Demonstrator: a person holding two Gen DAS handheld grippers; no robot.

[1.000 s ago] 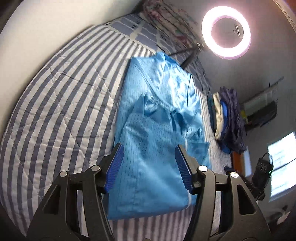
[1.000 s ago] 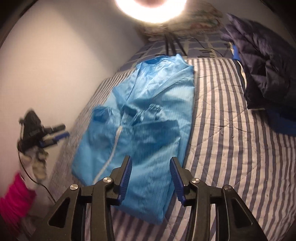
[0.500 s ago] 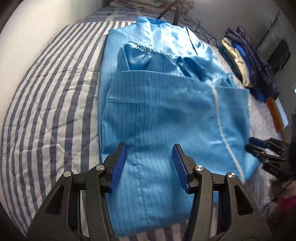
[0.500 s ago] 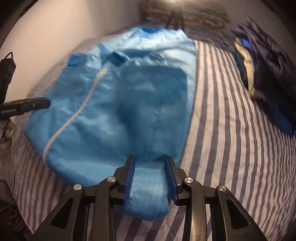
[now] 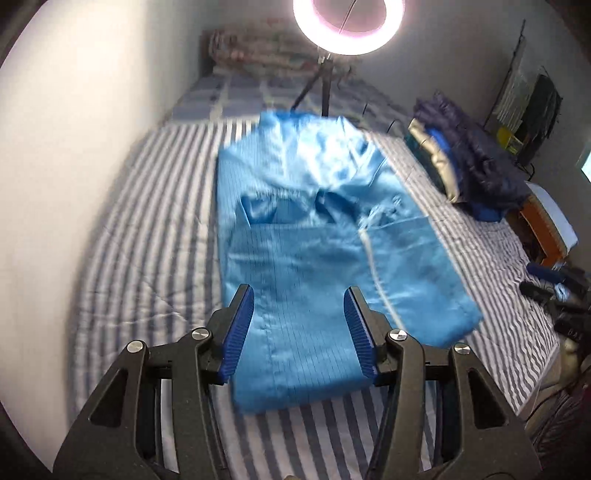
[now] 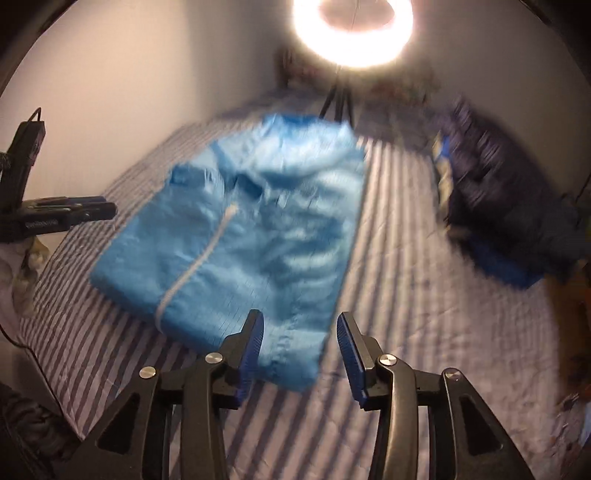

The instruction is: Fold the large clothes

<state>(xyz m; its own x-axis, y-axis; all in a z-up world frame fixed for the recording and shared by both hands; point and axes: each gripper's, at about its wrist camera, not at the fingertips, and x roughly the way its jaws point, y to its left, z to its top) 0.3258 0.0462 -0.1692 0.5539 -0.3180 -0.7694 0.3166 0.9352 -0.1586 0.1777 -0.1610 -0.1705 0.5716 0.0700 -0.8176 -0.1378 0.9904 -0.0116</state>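
The bed [image 5: 140,229], with its striped quilt, fills the room ahead of both tools and serves as the folding surface, broad and flat enough for a big garment. On it, straight ahead of the left tool [image 5: 299,332] and a little ahead and to the left of the right tool [image 6: 300,349], lies the blue coat [image 5: 314,236], its sleeves already turned in across the chest and its lower part brought up so that it makes a long oblong; I judge it partly folded, with a further fold across the length yet to come. To the right of both tools, well apart from the coat, sits a pile of dark clothes [image 5: 476,177], probably kept to the side so the middle stays free. Beyond the coat's collar end stands a ring light [image 5: 347,26] on a tripod, likely there to light the work. The left tool hangs above the near hem with its jaws spread, nothing between them. The right tool hangs over the coat's near right corner, jaws likewise spread and holding nothing, seemingly placed to take that corner.
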